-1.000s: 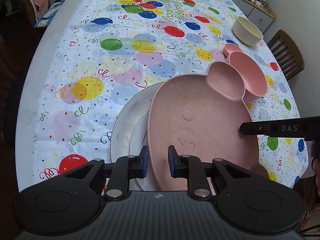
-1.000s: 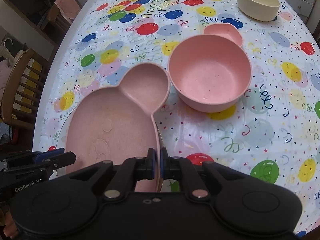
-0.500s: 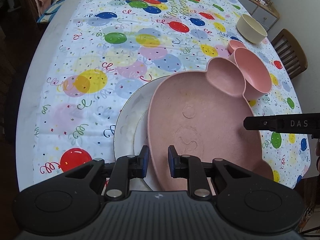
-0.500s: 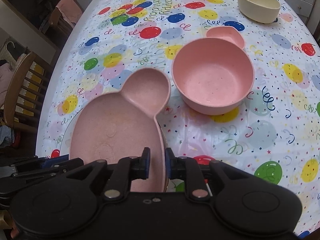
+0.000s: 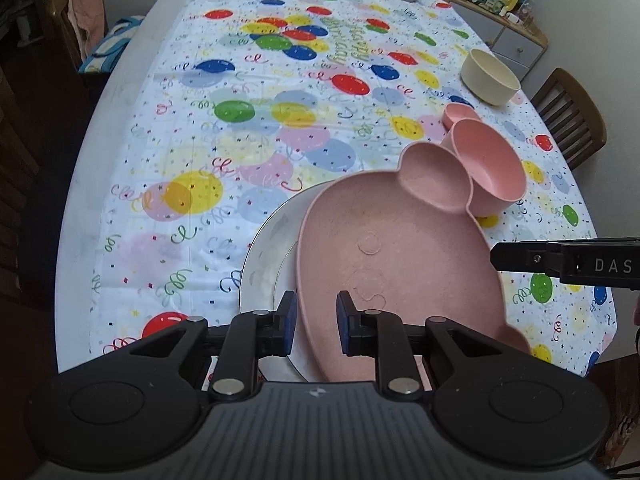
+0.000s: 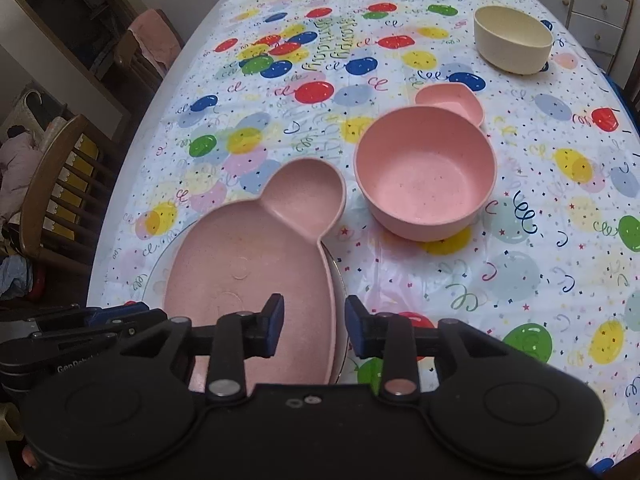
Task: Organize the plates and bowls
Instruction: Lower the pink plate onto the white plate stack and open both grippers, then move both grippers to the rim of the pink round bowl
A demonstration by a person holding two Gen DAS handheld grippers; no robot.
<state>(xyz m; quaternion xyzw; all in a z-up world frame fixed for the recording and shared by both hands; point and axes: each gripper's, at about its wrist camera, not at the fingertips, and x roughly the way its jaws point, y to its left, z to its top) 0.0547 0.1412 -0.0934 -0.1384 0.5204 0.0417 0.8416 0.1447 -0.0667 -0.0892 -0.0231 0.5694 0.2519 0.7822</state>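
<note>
Stacking seems to be the idea here: the pink bear-shaped divided plate [image 5: 396,264] sits on top of a white dinner plate [image 5: 266,252], flat dishes gathered into one pile at the near edge of the table with the balloon tablecloth [image 5: 248,128]. The pink one sits off-centre, so a crescent of white shows on its left side.

Right gripper [image 6: 314,330] is letting go, its jaws opening with the bear plate's right rim in the gap between them and neither blue pad pressing on it. My guess is the plate is down where it's meant to be and the release is the last bit of that step.

Left gripper [image 5: 316,322] straddles the plate's left rim with a narrow gap, but I can't tell if the pads actually pinch it or just flank it. Probably there to steady things.

Bowls aren't grouped yet: the pink bowl [image 6: 426,178] stands just beside the plate's ear, a small pink dish [image 6: 450,102] right behind it, and the cream bowl [image 6: 514,40] well apart, farther back. Nesting those looks like the next job.
</note>
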